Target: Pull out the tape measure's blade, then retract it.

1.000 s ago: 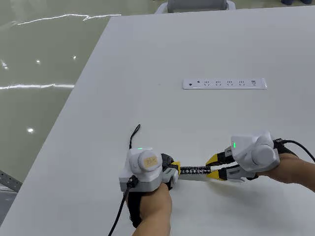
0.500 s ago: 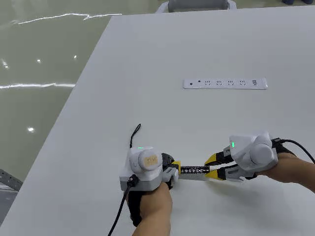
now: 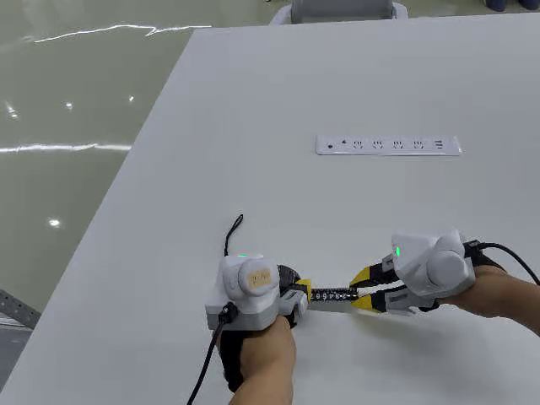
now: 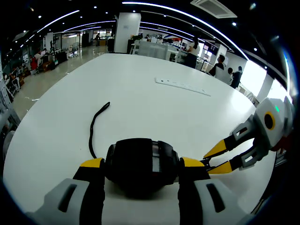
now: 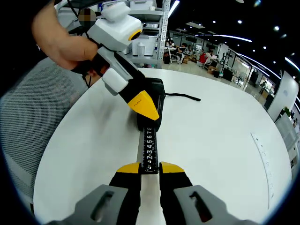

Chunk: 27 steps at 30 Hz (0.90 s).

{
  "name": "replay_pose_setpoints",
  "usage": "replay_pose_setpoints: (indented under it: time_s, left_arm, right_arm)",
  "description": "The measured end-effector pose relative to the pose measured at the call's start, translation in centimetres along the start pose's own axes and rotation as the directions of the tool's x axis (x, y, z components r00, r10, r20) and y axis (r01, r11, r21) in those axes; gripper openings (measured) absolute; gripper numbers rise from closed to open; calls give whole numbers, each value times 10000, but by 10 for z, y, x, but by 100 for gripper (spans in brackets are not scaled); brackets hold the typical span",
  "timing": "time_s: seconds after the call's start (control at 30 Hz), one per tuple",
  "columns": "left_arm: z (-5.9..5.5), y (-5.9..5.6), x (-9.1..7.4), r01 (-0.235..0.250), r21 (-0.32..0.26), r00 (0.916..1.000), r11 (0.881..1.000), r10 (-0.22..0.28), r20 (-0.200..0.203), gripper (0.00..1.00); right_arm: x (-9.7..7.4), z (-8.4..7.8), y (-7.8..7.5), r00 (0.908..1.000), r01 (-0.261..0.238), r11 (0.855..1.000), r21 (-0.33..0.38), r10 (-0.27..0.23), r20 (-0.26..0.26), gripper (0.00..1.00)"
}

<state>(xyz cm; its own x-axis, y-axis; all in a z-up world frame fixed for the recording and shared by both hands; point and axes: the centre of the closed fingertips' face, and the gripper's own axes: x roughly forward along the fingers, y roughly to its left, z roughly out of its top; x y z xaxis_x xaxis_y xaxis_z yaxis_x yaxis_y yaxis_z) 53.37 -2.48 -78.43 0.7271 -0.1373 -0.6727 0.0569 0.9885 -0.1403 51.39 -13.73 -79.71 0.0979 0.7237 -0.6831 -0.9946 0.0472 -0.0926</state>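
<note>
Tape measure (image 3: 287, 275) held between two grippers on a smooth white surface (image 3: 253, 126), blade partly out.
At left, yellow-tipped jaws of left gripper (image 4: 140, 164) clamped on both sides of the rounded black tape measure, thin black strap (image 4: 93, 126) trailing behind. Between the grippers, a flat narrow blade (image 5: 149, 147), black with white numerals. At right, jaws of right gripper (image 5: 150, 168) nearly together, pinching the blade's end. Farther back, a long white power strip (image 3: 388, 145).

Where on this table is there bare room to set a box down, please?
Crowded: the near edge, where left claw and right claw clamp the black tape measure. Free: the white tabletop between them and the white power strip, and beyond that strip.
</note>
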Motion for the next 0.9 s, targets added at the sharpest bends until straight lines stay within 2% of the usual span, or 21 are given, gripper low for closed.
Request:
replay_pose_setpoints:
  time_s: [0.9]
  left_arm:
    - [0, 2, 0, 18, 28, 10000, 10000, -18, -85, 59]
  right_arm:
    - [6, 5, 0, 10000, -38, 10000, -39, 38, 30, 14]
